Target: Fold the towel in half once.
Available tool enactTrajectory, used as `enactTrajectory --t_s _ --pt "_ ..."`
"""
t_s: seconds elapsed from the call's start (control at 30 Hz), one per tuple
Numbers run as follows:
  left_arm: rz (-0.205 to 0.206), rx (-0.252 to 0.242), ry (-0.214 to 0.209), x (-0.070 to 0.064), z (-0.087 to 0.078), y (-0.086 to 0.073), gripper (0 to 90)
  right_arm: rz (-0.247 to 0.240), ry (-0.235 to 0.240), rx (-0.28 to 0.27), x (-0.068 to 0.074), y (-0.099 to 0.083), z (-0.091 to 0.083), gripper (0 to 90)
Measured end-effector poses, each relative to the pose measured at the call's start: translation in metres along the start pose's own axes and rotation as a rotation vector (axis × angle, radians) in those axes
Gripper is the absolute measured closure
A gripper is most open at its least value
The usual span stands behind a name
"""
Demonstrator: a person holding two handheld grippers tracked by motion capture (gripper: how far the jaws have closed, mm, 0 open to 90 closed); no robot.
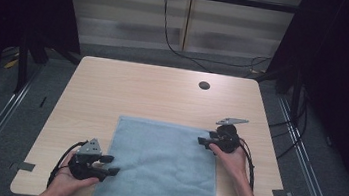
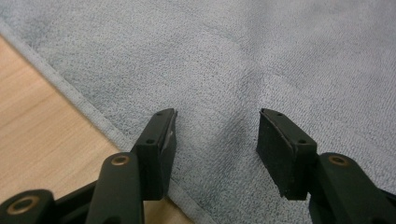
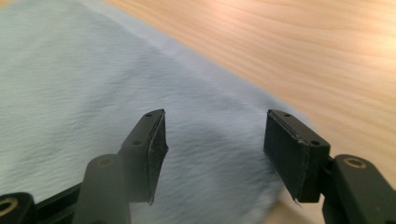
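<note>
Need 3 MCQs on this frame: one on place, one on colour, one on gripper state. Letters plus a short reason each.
1. Where does the left gripper sit relative to the light blue terry-cloth towel?
A. at its left edge, near side
B. at its far right corner
C. off the table

2. What colour is the round grommet hole in the pale wooden tabletop?
A. white
B. red
C. dark grey

3. How do the jaws of the right gripper stand?
A. shut on a fold of towel
B. open, nothing between them
C. shut on a cable

Key:
1 A: the high view puts it by the towel's left hem near the person, and the left gripper view shows that hem at its jaws.
2 C: it reads as a dark disc near the far edge.
3 B: the right gripper view shows a wide gap over flat towel.
</note>
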State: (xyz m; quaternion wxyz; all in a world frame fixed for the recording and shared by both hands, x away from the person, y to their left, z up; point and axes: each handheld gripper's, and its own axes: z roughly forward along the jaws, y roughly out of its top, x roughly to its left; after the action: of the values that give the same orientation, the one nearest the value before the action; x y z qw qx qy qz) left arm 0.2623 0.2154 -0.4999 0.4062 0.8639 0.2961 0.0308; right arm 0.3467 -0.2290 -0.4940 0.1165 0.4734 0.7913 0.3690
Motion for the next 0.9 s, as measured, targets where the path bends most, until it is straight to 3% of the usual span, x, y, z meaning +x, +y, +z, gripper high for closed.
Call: enactTrajectory --t_s 0.1,0.17,0.23,0.3,0.33,0.4,0.53,0.6,0.67,0.73,0.83,0.9 --pt "-0.001 0.012 -0.001 -0.002 -0.001 0.0 45.0 0.018 -0.007 -0.005 -0.008 -0.005 0.006 43.5" --pt "-0.012 0.016 -0.007 -0.001 -0.001 0.002 44.6 -0.018 -0.03 -0.033 -0.004 -0.011 0.006 43.5" --pt "-0.033 0.008 -0.01 0.002 -0.001 0.005 44.1 -0.044 -0.063 -0.017 0.003 -0.011 0.006 44.9" --pt "-0.054 -0.002 0.0 0.005 -0.001 0.01 43.7 -0.072 -0.074 -0.006 0.006 -0.01 0.006 54.5" --pt "-0.064 -0.01 0.006 0.007 -0.002 0.013 43.1 -0.07 -0.064 -0.005 0.006 -0.01 0.005 66.9" --pt "-0.064 -0.034 0.005 0.012 -0.002 0.02 42.7 -0.063 -0.023 0.0 0.005 -0.011 0.004 76.7" --pt "-0.06 -0.04 0.021 0.031 0.01 0.043 42.5 -0.062 0.017 0.009 0.006 -0.011 0.004 83.9" --pt "-0.042 -0.039 0.061 0.042 0.018 0.056 44.3 -0.054 0.029 0.008 0.005 -0.011 0.004 84.7" --pt "-0.033 -0.04 0.052 0.057 0.027 0.07 47.2 -0.05 0.039 0.004 0.005 -0.011 0.005 84.8" --pt "-0.076 -0.069 0.108 0.074 0.037 0.079 47.5 -0.049 0.042 0.002 0.005 -0.012 0.005 85.0" --pt "-0.124 -0.097 0.141 0.09 0.045 0.081 47.2 -0.053 0.045 -0.001 0.005 -0.012 0.005 85.0" --pt "-0.143 -0.077 0.151 0.098 0.049 0.078 47.1 -0.055 0.05 -0.006 0.004 -0.012 0.005 84.9"
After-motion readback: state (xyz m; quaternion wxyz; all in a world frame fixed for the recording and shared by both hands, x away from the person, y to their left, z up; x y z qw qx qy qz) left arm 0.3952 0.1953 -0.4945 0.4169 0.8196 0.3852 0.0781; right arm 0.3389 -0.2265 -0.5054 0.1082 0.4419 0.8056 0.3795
